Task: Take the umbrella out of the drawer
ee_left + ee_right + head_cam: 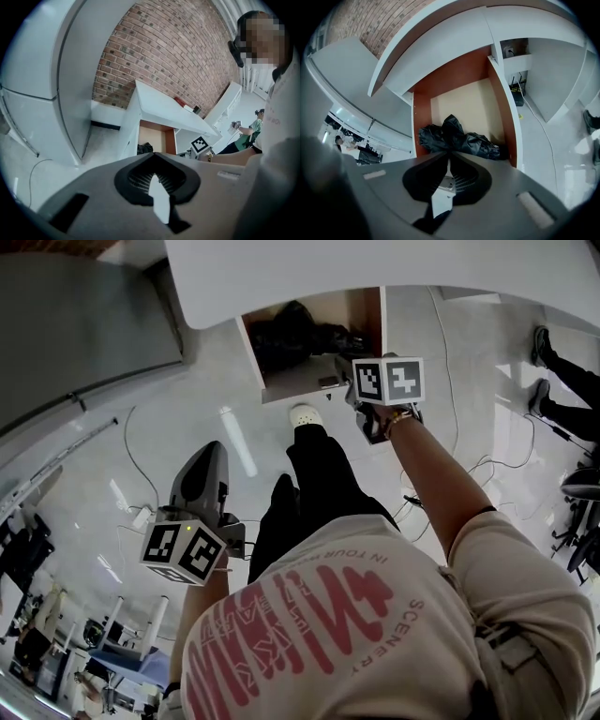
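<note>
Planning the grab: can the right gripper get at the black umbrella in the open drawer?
Probably yes: the drawer stands open, nothing covers the umbrella, and the right gripper points at it. Its shut jaws must open first.

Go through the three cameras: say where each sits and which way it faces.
Head view: on the person's head, facing steeply down; shows shirt, legs, both arms, left gripper and right gripper.
Left gripper view: on the left gripper, facing across the floor toward the open drawer; shows its shut jaws and the right arm.
Right gripper view: on the right gripper, facing down into the drawer; shows its shut jaws.
Shared: the drawer's black umbrella.
</note>
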The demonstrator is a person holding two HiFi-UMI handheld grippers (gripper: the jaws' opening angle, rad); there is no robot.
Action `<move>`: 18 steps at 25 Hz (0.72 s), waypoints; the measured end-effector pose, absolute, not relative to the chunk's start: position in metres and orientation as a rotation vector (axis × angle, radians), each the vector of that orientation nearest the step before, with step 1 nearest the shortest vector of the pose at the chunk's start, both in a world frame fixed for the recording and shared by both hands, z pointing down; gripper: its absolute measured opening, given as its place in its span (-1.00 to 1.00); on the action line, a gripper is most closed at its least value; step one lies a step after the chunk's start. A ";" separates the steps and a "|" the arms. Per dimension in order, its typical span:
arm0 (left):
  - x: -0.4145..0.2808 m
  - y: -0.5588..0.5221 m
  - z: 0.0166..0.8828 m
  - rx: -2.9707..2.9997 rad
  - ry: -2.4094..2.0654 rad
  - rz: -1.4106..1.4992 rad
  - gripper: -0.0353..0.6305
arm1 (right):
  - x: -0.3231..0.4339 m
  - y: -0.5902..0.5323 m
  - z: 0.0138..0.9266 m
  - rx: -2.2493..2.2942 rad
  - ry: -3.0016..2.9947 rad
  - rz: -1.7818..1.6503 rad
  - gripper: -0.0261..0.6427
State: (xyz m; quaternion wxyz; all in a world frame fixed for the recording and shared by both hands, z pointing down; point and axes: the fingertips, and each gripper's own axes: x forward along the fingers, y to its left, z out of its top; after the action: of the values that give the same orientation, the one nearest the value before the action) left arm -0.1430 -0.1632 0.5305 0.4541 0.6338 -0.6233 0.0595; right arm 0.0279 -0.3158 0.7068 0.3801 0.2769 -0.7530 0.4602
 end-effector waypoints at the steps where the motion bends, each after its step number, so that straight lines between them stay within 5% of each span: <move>1: -0.142 -0.161 0.533 1.555 -1.535 0.146 -0.88 | 0.028 -0.316 0.711 0.700 -1.921 1.166 -0.79; 18: -0.135 -0.135 0.552 1.505 -1.549 0.064 -0.88 | 0.024 -0.330 0.742 0.624 -1.915 0.923 -0.13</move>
State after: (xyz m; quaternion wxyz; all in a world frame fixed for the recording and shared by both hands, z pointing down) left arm -0.1345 -0.1355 0.5521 0.4712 0.6144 -0.6323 0.0263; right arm 0.0238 -0.3296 0.7423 0.4464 0.2521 -0.7734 0.3729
